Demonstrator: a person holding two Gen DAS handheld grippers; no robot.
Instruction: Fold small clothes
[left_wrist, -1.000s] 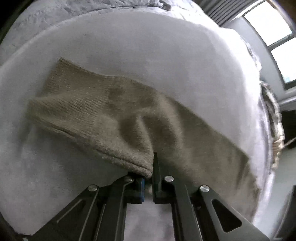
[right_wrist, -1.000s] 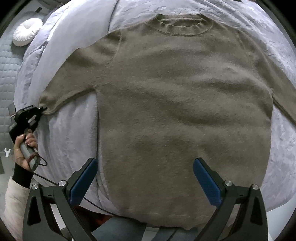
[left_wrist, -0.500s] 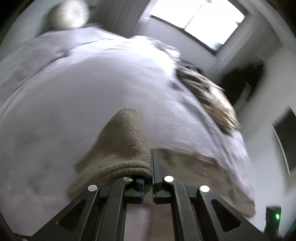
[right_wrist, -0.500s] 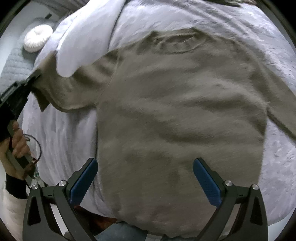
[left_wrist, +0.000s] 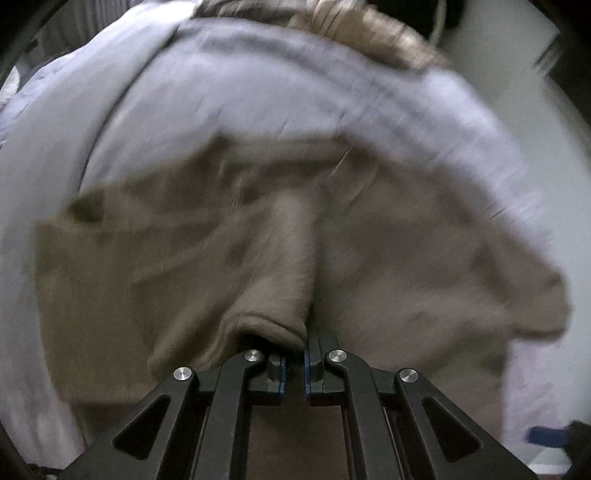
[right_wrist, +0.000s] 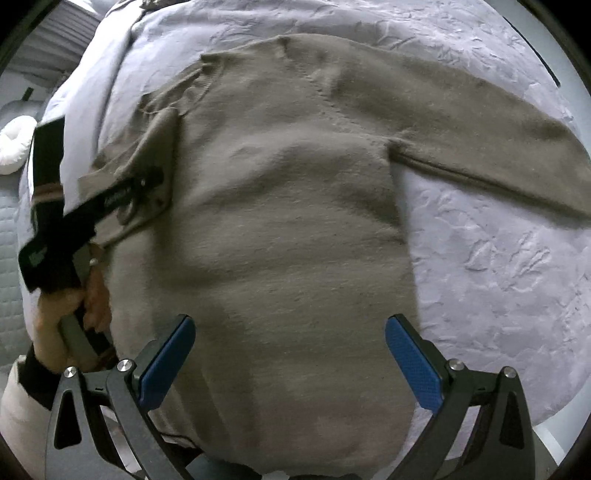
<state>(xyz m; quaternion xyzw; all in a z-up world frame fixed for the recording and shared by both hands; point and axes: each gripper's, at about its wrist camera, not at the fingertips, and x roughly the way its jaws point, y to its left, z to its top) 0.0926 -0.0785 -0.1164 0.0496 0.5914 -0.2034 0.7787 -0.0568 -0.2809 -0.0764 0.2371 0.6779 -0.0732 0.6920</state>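
A taupe knit sweater (right_wrist: 288, 206) lies spread on a lavender bedspread (right_wrist: 498, 266). My left gripper (left_wrist: 293, 363) is shut on the cuff of the sweater's left sleeve (left_wrist: 273, 325) and holds it over the sweater's body (left_wrist: 406, 266). In the right wrist view the left gripper (right_wrist: 147, 184) shows with the sleeve (right_wrist: 155, 147) folded in over the chest. My right gripper (right_wrist: 290, 363) is open and empty above the sweater's lower hem. The other sleeve (right_wrist: 480, 136) lies stretched out to the right.
A white ring-shaped cushion (right_wrist: 13, 142) lies at the far left. A tan fringed throw (left_wrist: 369, 33) sits at the far edge of the bed. The person's hand (right_wrist: 70, 306) grips the left tool's handle at the bed's left side.
My left gripper has lifted the sleeve cuff off the bed and carried it inward over the sweater's body. The right gripper stayed open and shifted slightly.
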